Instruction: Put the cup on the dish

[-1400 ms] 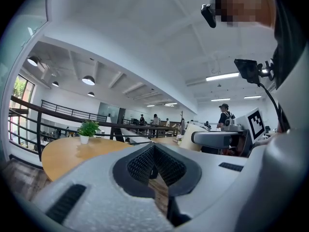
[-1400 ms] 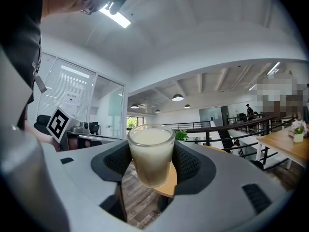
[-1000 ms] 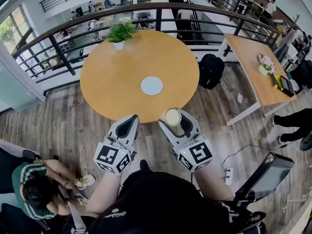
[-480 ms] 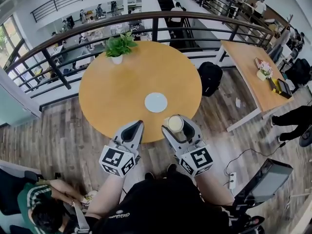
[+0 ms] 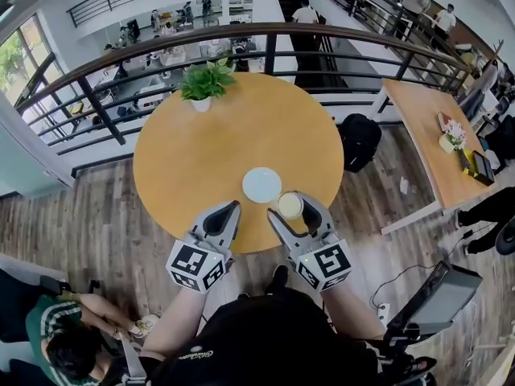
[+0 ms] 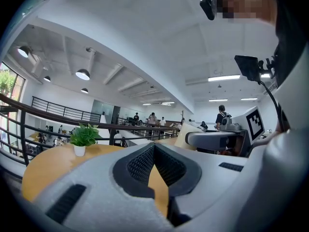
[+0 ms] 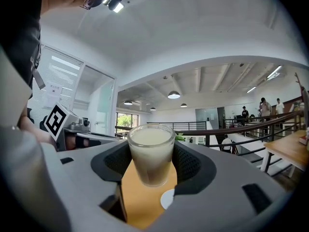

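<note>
A small glass cup [image 5: 289,205] of pale creamy liquid sits upright between the pads of my right gripper [image 5: 290,208], which is shut on it. It hangs over the near edge of the round wooden table [image 5: 209,151]. The white dish [image 5: 261,185] lies flat on the table, just left of and beyond the cup. In the right gripper view the cup [image 7: 150,153] fills the space between the jaws of the right gripper [image 7: 150,164], and the dish [image 7: 167,198] shows low on the right. My left gripper [image 5: 228,211] hovers at the table's near edge, shut and holding nothing. Its view shows the left gripper [image 6: 154,149] with its tips together.
A potted green plant [image 5: 203,83] stands at the table's far edge, with a black railing [image 5: 265,34] behind it. To the right are a black backpack [image 5: 360,141] on the floor and a second wooden table [image 5: 422,135]. A seated person [image 5: 56,336] is at lower left.
Both grippers and the head have moved forward toward the table. The cup has gone from off the table's edge to right beside the dish, still held.
</note>
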